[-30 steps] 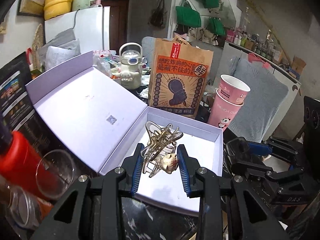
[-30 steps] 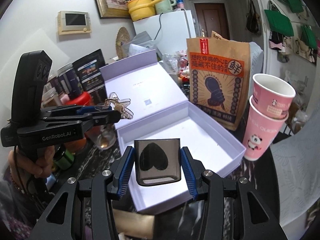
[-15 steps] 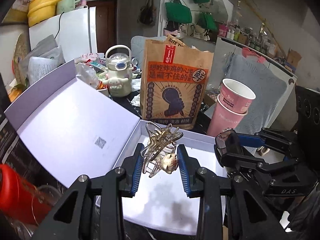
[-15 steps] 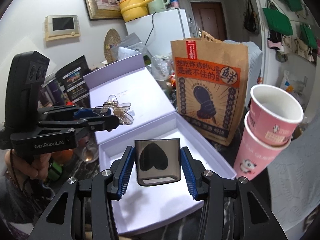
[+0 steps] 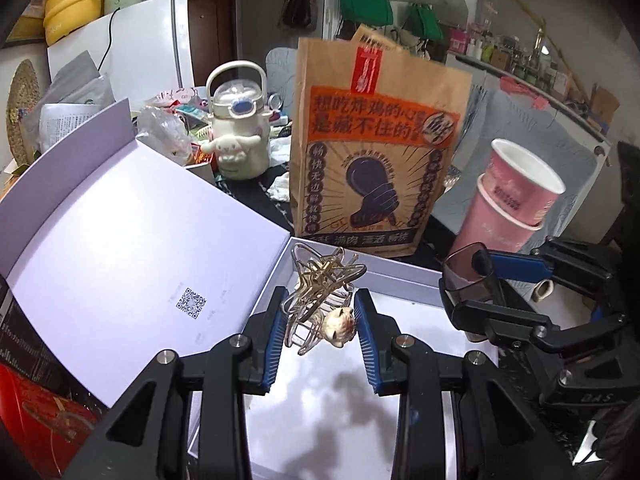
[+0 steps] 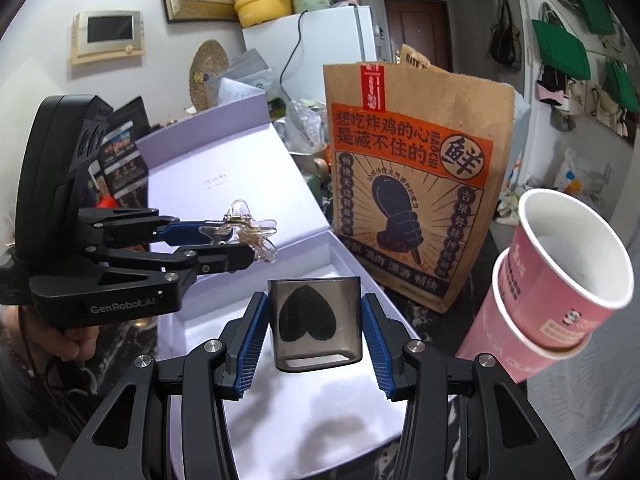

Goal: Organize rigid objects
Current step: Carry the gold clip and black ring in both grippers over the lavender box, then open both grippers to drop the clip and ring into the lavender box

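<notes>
Left wrist view: left gripper [image 5: 318,330] is clenching a star-shaped hair claw [image 5: 320,300] above the white box [image 5: 404,280]; right gripper [image 6: 314,334] is gripping a smoky heart-marked cup [image 6: 316,322] over it, probably for placing inside.
</notes>
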### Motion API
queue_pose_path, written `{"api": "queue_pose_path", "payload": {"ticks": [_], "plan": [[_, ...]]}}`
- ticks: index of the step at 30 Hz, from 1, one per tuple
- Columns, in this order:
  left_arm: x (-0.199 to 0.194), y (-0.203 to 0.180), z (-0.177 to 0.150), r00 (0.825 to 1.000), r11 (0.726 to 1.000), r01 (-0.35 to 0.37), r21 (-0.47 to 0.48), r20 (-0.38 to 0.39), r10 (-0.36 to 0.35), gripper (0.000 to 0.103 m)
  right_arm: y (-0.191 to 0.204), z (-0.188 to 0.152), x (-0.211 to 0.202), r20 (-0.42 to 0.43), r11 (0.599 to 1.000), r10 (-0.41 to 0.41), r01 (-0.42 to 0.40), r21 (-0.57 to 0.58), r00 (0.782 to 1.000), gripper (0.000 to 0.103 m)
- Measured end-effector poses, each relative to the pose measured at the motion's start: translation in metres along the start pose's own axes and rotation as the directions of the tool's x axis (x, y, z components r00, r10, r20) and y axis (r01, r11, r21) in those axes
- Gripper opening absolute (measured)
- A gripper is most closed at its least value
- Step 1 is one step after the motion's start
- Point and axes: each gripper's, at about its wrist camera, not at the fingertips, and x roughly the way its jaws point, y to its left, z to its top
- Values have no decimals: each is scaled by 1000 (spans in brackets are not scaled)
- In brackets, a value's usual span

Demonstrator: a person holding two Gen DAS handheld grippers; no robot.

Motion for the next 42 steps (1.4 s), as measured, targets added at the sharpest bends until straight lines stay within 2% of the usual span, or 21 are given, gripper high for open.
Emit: {"api": "queue_pose_path", "payload": {"ticks": [4, 9, 19, 22, 23, 24, 28, 29, 30, 31, 33, 36, 42], "plan": [[15, 1, -3, 999, 999, -40, 3, -21, 40, 33, -1, 1, 13, -24, 1000, -9, 9, -13, 1000, 46], [31, 8, -8, 997, 999, -28, -35, -71, 25, 33, -4, 1, 29, -56, 1000, -3, 3, -9, 998, 47], [51, 14, -9, 990, 995, -80, -56, -118, 73, 33, -6, 2, 46, -83, 1000, -12, 11, -13, 996, 47], [53, 15, -11, 990, 995, -70, -75, -124, 61, 33, -8, 1, 49, -90, 1000, -15, 15, -3, 996, 47], [55, 16, -10, 990, 995, -67, -79, -129, 56, 33, -9, 1, 50, -92, 1000, -13, 13, 2, 996, 52], [56, 16, -10, 990, 995, -61, -83, -134, 50, 33, -11, 0, 50, -93, 1000, -13, 14, 8, 996, 60], [58, 18, -12, 986, 993, -62, -99, -160, 46, 35, -14, -2, 47, -93, 1000, -22, 24, 19, 995, 62], [58, 18, -12, 985, 993, -68, -100, -162, 52, 40, -14, -2, 46, -96, 999, -26, 28, 19, 995, 62], [58, 19, -13, 985, 992, -71, -105, -165, 53, 50, -14, -2, 45, -97, 999, -30, 32, 19, 995, 62], [58, 19, -13, 985, 992, -59, -111, -168, 40, 55, -13, -2, 45, -99, 999, -32, 34, 20, 995, 62], [56, 18, -15, 985, 992, -28, -120, -172, 7, 77, -13, -2, 42, -99, 999, -34, 36, 21, 995, 62], [51, 10, -16, 986, 994, -66, -88, -160, 51, 81, -11, -2, 38, -93, 999, -49, 50, 12, 994, 62], [36, 8, -18, 987, 993, -76, -89, -151, 62, 81, -7, -5, 25, -79, 998, -64, 65, 10, 995, 62]]}}
